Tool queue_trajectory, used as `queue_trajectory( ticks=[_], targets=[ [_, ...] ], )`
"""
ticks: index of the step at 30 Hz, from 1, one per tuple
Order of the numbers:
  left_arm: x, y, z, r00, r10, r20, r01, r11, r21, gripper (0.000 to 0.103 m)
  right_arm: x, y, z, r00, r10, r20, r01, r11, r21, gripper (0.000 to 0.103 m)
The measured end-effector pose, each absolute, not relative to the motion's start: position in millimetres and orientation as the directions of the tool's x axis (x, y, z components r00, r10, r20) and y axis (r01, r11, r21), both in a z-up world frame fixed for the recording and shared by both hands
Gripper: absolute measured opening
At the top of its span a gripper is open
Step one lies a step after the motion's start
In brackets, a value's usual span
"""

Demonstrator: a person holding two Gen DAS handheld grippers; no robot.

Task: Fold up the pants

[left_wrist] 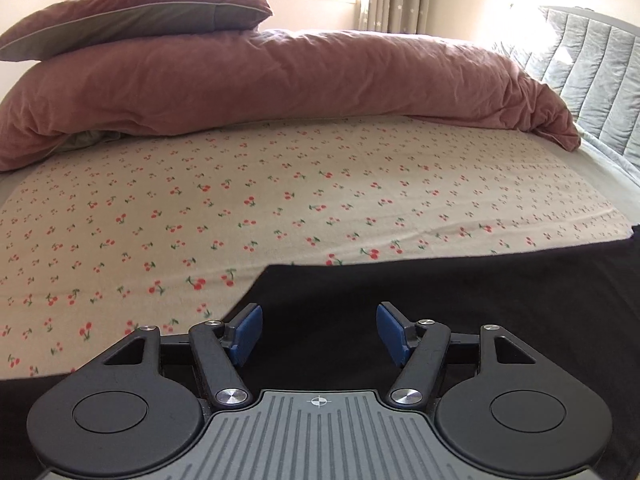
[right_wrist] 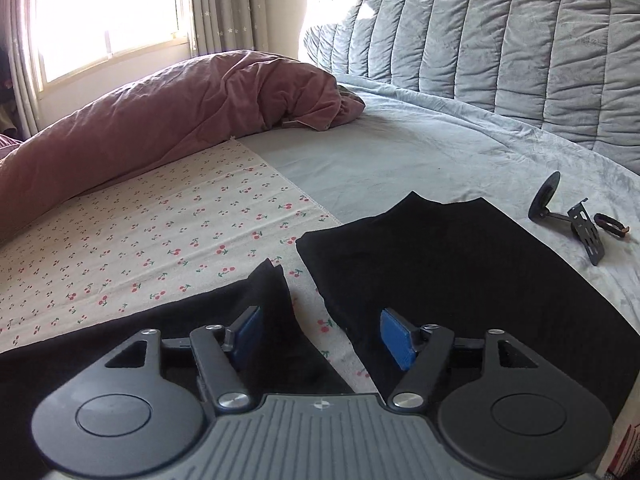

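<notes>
The left gripper (left_wrist: 319, 330) and right gripper (right_wrist: 320, 334) are both hanging tilted downward, their blue-padded jaws standing wide apart and gripping nothing.

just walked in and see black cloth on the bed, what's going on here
A person with a handheld gripper in each hand is folding black pants on a bed with a cherry-print sheet. Both the left gripper and the right gripper have open jaws with nothing between them, above the pants lying flat. A pink duvet is piled at the far side, and a small black bracket lies beside the pants.
</notes>
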State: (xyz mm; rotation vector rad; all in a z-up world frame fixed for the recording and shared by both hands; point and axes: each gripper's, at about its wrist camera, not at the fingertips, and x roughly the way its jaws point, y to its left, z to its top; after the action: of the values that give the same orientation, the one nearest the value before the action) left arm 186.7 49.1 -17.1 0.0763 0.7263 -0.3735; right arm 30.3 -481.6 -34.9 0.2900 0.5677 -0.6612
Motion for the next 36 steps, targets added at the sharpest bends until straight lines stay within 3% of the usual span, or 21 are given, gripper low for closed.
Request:
queue_trajectory(
  ticks=[11,13,14,15,16,17,20,22,23,25,27,31,33,36],
  targets=[
    [103,45,-40,0.593,-0.408,-0.694,0.519,0.853,-0.059,0.064,-18,-468,-84,0.602,-0.361,-0.712,0.709,0.652,0.269,0.067],
    [96,47,-46,0.59,-0.422,-0.688,0.555,0.831,-0.034,0.064,-18,-468,-92,0.623,-0.381,-0.683,0.71,0.642,0.289,0.066],
    [94,47,-50,0.584,-0.427,-0.691,0.567,0.823,-0.028,0.064,-16,-467,-94,0.627,-0.411,-0.661,0.713,0.645,0.275,0.057],
    [93,48,-53,0.573,-0.429,-0.698,0.576,0.817,-0.029,0.064,-14,-466,-95,0.624,-0.442,-0.645,0.721,0.643,0.257,0.034],
    [93,50,-58,0.564,-0.431,-0.704,0.583,0.812,-0.031,0.064,-11,-466,-96,0.614,-0.465,-0.638,0.73,0.642,0.235,0.02],
    [91,51,-60,0.567,-0.435,-0.7,0.588,0.808,-0.026,0.064,-9,-466,-95,0.615,-0.479,-0.627,0.73,0.646,0.223,0.014],
    [86,55,-63,0.57,-0.442,-0.693,0.611,0.792,-0.002,0.064,-13,-456,-79,0.614,-0.538,-0.577,0.736,0.655,0.172,0.01],
    [82,57,-64,0.568,-0.441,-0.695,0.618,0.786,0.006,0.064,-8,-460,-87,0.556,-0.549,-0.624,0.758,0.643,0.11,0.009],
    [80,58,-64,0.567,-0.44,-0.697,0.624,0.781,0.014,0.064,-4,-466,-98,0.53,-0.526,-0.665,0.766,0.634,0.109,0.01],
    [76,59,-64,0.568,-0.435,-0.698,0.629,0.777,0.028,0.064,0,-464,-99,0.528,-0.541,-0.654,0.752,0.655,0.065,0.013],
    [73,61,-63,0.571,-0.432,-0.698,0.623,0.781,0.026,0.064,2,-458,-95,0.508,-0.557,-0.657,0.757,0.652,0.034,0.028],
    [67,77,-53,0.602,-0.397,-0.692,0.564,0.825,0.018,0.065,-7,-440,-83,0.503,-0.573,-0.648,0.739,0.674,-0.022,0.047],
    [64,90,-46,0.638,-0.352,-0.684,0.497,0.868,0.018,0.072,-15,-424,-73,0.549,-0.568,-0.613,0.704,0.709,-0.026,0.062],
    [61,116,-39,0.698,-0.261,-0.667,0.367,0.93,0.021,0.073,-8,-393,-67,0.641,-0.494,-0.588,0.595,0.803,-0.027,0.069]
  ],
)
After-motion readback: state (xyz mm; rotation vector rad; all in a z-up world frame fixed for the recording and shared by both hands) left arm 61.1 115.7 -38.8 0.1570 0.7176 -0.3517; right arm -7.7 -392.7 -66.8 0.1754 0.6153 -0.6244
